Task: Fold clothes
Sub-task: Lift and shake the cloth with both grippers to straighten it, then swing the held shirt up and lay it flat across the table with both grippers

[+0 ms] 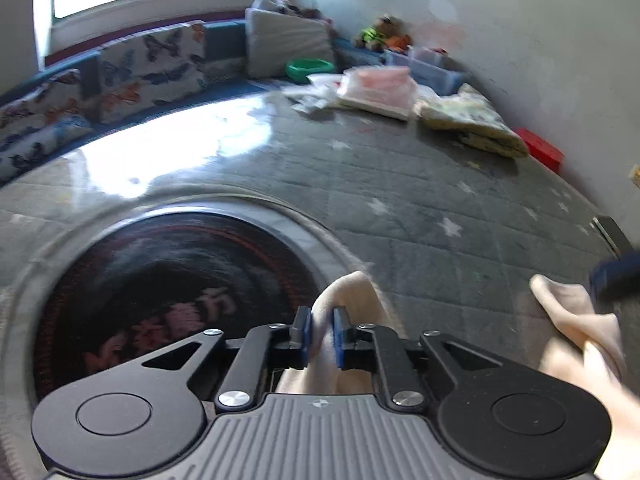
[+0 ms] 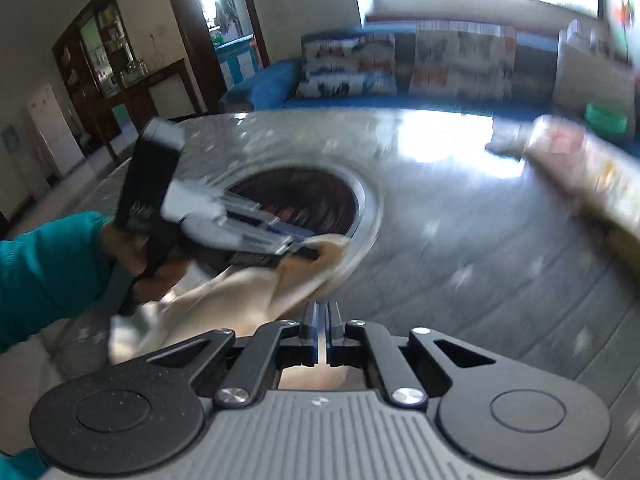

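Observation:
A cream-coloured garment (image 1: 576,324) hangs between both grippers above the grey quilted table (image 1: 420,184). My left gripper (image 1: 322,334) is shut on a fold of it (image 1: 344,292), over the rim of the round dark inset (image 1: 168,280). In the right wrist view the left gripper (image 2: 308,250) shows at mid left, held by a hand in a teal sleeve, pinching the cloth (image 2: 240,292). My right gripper (image 2: 322,330) is shut on the cloth's near edge; its blue tip (image 1: 616,276) shows blurred at the left view's right edge.
Folded clothes (image 1: 476,120) and a pink-white stack (image 1: 376,88) lie at the table's far right, with a green bowl (image 1: 310,68), plastic boxes (image 1: 428,64) and a red box (image 1: 540,148). A butterfly-patterned cushion bench (image 1: 120,76) runs along the far side under a window.

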`<state>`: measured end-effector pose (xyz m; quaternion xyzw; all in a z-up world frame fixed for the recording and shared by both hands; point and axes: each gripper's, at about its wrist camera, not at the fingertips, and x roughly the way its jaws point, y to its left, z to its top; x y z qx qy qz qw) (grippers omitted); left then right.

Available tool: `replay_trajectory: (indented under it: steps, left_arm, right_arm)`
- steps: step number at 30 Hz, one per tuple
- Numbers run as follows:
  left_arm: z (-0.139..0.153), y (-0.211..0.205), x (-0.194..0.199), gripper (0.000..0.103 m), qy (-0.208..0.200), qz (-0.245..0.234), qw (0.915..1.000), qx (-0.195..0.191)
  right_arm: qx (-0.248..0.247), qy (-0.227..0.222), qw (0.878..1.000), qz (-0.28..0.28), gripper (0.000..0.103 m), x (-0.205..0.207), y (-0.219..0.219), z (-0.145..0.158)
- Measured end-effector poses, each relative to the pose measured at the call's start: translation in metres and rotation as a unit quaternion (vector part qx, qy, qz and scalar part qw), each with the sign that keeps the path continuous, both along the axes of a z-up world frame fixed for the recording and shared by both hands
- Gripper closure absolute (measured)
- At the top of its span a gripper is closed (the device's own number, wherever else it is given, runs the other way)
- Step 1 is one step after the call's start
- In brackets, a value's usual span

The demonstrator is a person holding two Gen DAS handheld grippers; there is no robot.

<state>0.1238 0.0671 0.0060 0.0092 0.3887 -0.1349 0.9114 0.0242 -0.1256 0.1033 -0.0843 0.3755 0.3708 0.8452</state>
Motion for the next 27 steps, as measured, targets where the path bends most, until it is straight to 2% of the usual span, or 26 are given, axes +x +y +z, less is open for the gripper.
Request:
replay_trajectory:
  steps: [4,5,7,8,12,15,16,20,23,24,25,27]
  left_arm:
    - [0.016,0.029,-0.001,0.093,-0.032,0.059,0.9978,-0.002]
    - [0.02,0.036,-0.002,0.093,-0.035,0.067,0.9971,-0.004]
    - [0.024,0.045,-0.005,0.093,-0.039,0.072,0.9966,-0.003]
    - [0.025,0.049,-0.007,0.093,-0.041,0.074,0.9964,-0.001]
    - [0.023,0.06,-0.014,0.093,-0.04,0.08,0.996,-0.002]
    - [0.019,0.063,-0.017,0.093,-0.038,0.083,0.9959,-0.005]
    - [0.019,0.064,-0.019,0.093,-0.039,0.083,0.9958,-0.006]
    - [0.02,0.065,-0.025,0.093,-0.045,0.083,0.9955,-0.009]
    - [0.023,0.068,-0.028,0.093,-0.048,0.089,0.9948,-0.014]
    - [0.023,0.069,-0.028,0.093,-0.048,0.091,0.9945,-0.015]
    - [0.024,0.07,-0.029,0.093,-0.049,0.093,0.9943,-0.016]
    - [0.024,0.073,-0.031,0.093,-0.05,0.098,0.9938,-0.017]
  right_arm:
    - [-0.004,-0.045,0.999,-0.019,0.101,0.021,0.006,0.015]
    - [0.0,-0.039,0.999,-0.025,0.101,0.025,0.006,0.015]
    - [0.009,-0.015,0.999,-0.038,0.099,0.032,0.007,0.015]
    - [0.011,0.003,0.999,-0.038,0.092,0.033,0.008,0.013]
    - [0.003,0.077,0.997,-0.02,0.087,0.03,0.005,-0.007]
    - [-0.005,0.134,0.991,-0.026,0.075,0.027,0.0,-0.026]
    - [-0.006,0.153,0.988,-0.032,0.068,0.026,-0.001,-0.033]
    - [0.006,0.211,0.977,-0.042,0.066,0.025,-0.004,-0.052]
    - [0.019,0.252,0.967,-0.044,0.07,0.025,-0.004,-0.063]
    - [0.02,0.255,0.966,-0.039,0.077,0.025,-0.002,-0.064]
    - [0.021,0.256,0.966,-0.033,0.092,0.025,0.0,-0.063]
    - [0.029,0.246,0.969,-0.012,0.097,0.029,0.004,-0.058]
